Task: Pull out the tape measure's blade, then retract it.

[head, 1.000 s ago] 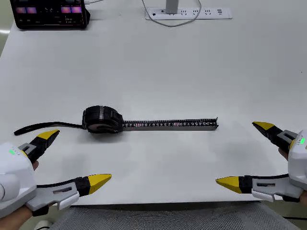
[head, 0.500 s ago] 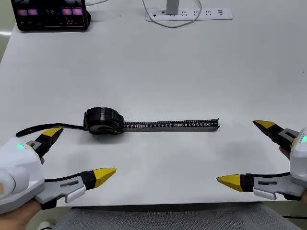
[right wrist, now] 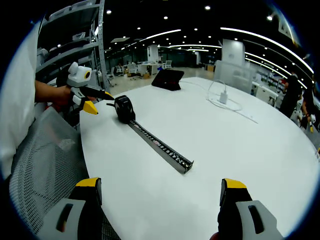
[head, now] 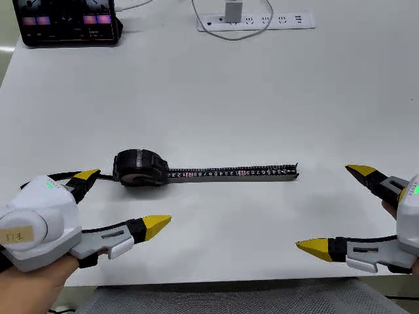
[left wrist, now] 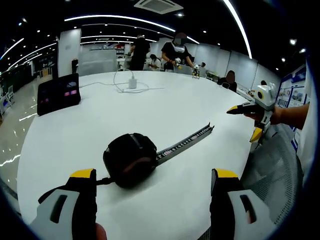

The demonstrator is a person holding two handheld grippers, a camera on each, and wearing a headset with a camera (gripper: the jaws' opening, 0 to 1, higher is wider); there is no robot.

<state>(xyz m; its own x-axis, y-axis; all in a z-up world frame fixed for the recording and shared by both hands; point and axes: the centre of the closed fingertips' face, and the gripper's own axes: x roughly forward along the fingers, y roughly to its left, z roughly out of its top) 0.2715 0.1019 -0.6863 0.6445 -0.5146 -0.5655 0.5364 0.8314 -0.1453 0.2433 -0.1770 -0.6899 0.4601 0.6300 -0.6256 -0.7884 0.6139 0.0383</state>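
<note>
Tape measure (head: 139,168) on table (head: 262,98), blade (head: 232,172) out; left gripper (head: 131,196), right gripper (head: 324,207) jaws spread, apart from it.

The tape measure (head: 139,168) lies on the table (head: 216,98) toward its near edge, and its blade (head: 232,173) extends to the right. The left gripper (head: 133,197) is just before the case on the left. The right gripper (head: 322,207) is right of the blade's end, apart from it. Behind, a tablet (head: 69,19) stands far left and a power strip (head: 255,19) lies at the middle.
</note>
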